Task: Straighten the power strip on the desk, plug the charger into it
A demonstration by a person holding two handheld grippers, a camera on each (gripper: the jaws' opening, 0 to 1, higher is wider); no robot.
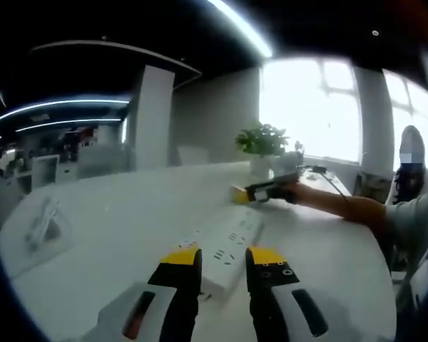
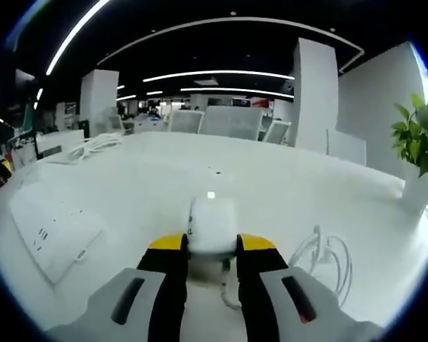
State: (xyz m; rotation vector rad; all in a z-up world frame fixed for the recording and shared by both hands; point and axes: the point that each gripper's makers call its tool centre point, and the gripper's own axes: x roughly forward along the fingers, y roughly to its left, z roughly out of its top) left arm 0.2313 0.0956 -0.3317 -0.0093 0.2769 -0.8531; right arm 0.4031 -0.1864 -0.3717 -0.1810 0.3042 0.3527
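Power strip lay flat on the white worktop in the left gripper view, a long white bar running away from the camera at a slant, its near end just ahead of the left gripper. That gripper's yellow-tipped jaws stood apart with nothing between them, the strip's near corner showing in the gap. Far to the left on the worktop rested a flat white packet. Beyond the strip's far end a person's forearm reached in from the right, holding the other gripper low over the worktop. Behind it stood a potted plant before a bright window.

In the right gripper view the strip lay at the left, well apart from the right gripper. That gripper's jaws were clamped on the white charger, a rounded block held just above the worktop. To the right of the jaws the charger's white cable lay in loose loops on the surface. Green leaves showed at the right edge.
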